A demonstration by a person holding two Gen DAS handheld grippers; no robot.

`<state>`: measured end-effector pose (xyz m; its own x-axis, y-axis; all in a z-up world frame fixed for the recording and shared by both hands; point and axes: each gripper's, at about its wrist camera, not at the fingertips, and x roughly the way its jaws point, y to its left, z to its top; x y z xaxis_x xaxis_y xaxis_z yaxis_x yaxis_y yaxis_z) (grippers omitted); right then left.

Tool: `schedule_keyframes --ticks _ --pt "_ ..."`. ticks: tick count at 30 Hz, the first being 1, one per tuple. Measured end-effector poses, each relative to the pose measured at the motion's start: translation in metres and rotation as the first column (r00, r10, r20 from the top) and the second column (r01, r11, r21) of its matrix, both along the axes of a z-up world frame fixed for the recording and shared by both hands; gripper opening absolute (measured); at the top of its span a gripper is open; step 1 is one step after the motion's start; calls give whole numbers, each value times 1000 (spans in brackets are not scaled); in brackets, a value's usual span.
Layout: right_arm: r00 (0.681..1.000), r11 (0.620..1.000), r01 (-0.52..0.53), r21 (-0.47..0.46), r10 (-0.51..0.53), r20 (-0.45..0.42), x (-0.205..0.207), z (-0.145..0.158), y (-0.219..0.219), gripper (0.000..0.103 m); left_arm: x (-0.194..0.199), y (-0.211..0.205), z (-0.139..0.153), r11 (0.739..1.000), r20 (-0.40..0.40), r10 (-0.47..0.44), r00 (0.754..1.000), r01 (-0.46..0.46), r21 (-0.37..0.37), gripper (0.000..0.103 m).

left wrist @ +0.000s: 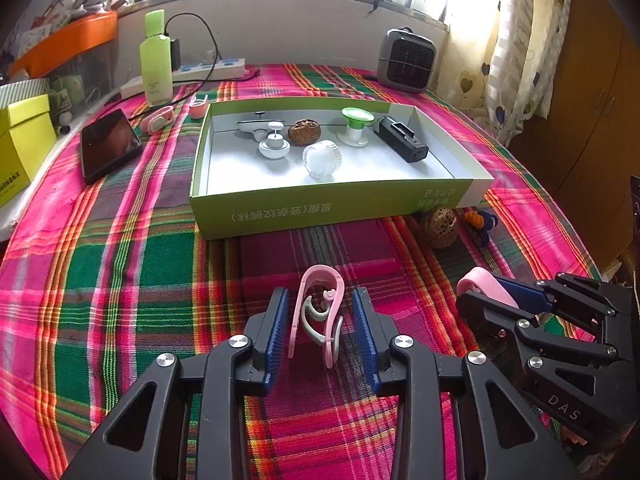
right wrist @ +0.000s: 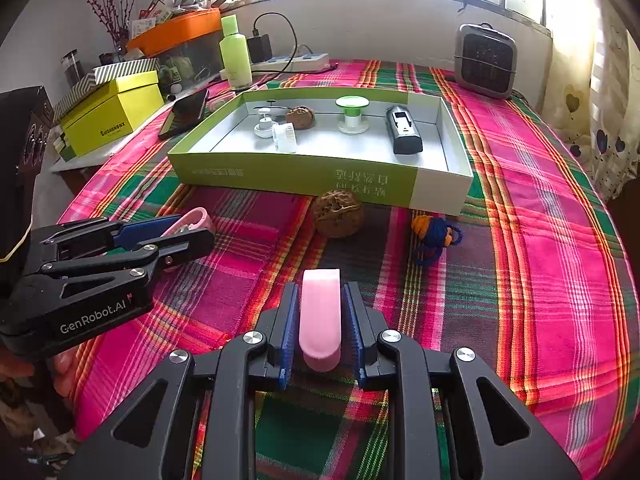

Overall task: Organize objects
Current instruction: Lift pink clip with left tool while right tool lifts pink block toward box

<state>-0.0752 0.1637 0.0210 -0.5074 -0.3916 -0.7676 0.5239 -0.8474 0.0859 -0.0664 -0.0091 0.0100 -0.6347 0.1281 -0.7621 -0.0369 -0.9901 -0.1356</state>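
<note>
Pink, green and plaid colours

Bright pink-and-green plaid cloth (left wrist: 120, 264) is covering the worktop; a lime-green box (left wrist: 332, 204) is showing a white inside, and black tongs with blue pads (right wrist: 289, 320) are flanking a pale pink clip (right wrist: 320, 316).

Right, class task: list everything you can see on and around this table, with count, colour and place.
box: one, green, white inside, centre
walnuts: two, brown; one in the box, one in front of it
clear jar: one, in the box, middle
spool: one, green-topped white, in the box
black device: one, in the box, right
cord toy: one, blue and orange, in front of the box
phone: one, black, left of the box
bottle: one, light green, behind the phone
heater: one, grey, far right
pink clips: two, one in each tongs
left tongs: black, blue pads, open around a clip
right tongs: same colours, shut on a clip
</note>
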Motion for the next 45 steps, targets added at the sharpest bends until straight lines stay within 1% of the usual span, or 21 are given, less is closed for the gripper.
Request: schedule_keyframes --ticks 2,4,6,29,45 --pt "1000 1000 0 4 0 -2 0 0 0 24 0 -2 0 1000 2 5 1000 -5 2 26" --pt "1000 1000 5 7 -5 -4 0 0 0 19 0 -3 0 1000 2 8 1000 -8 2 24" --pt "1000 1000 4 8 -4 -5 0 0 0 19 0 -4 0 1000 3 8 1000 -8 4 22" --pt "1000 1000 -16 -18 16 8 1 3 -9 19 -2 -6 0 1000 9 17 1000 -17 15 22" --pt "999 998 -39 -46 38 -18 -1 18 -18 19 -1 -12 17 1000 -26 20 999 -20 18 22"
